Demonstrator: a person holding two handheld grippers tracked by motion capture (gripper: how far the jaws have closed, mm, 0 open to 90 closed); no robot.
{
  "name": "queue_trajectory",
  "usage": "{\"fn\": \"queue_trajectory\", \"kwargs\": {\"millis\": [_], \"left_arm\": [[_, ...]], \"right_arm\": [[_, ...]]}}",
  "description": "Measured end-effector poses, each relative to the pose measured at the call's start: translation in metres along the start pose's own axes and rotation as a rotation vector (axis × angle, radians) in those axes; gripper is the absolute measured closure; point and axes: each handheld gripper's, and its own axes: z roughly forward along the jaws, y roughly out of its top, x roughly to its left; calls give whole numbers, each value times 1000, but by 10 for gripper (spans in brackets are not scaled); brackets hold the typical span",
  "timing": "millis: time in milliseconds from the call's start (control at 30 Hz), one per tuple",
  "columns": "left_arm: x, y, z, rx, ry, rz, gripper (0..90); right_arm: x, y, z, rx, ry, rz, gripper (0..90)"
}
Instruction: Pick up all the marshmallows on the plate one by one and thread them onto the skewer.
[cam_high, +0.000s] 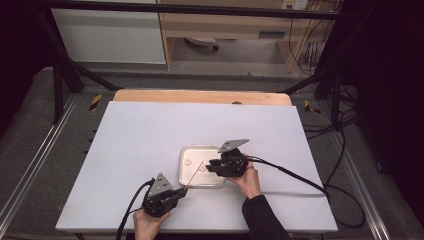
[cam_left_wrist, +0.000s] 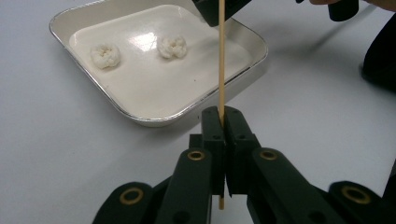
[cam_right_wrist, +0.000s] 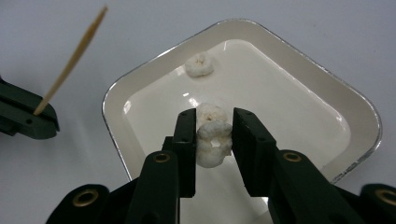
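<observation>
Popcorn (cam_right_wrist: 212, 142) sits clamped in our right gripper (cam_right_wrist: 214, 140) over the tray (cam_high: 186, 176), near the surface's (cam_high: 140, 135) front edge. Our left gripper (cam_left_wrist: 223, 135) is closed on a skewer (cam_left_wrist: 221, 60). Another piece (cam_right_wrist: 199, 64) lies in the tray.

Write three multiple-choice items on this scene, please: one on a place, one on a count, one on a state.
1. Where is the white tray?
A. on the white table
B. on the floor
C. on a shelf

2. How many white popcorn-like pieces does the left gripper view show in the tray?
A. five
B. two
C. none

3. What does the left hand-held gripper hold?
A. a spoon
B. nothing
C. a thin wooden skewer

Key: 1 A, the tray rests on the table top. 2 B, one piece and another piece lie apart. 3 C, its jaws are closed on the skewer, which points up past the tray.
</observation>
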Motion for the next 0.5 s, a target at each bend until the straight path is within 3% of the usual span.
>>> {"fn": "queue_trajectory", "kwargs": {"millis": [500], "left_arm": [[-6, 1, 7, -18, -12, 8, 880]], "right_arm": [[4, 13, -41, -102, 43, 43, 726]]}}
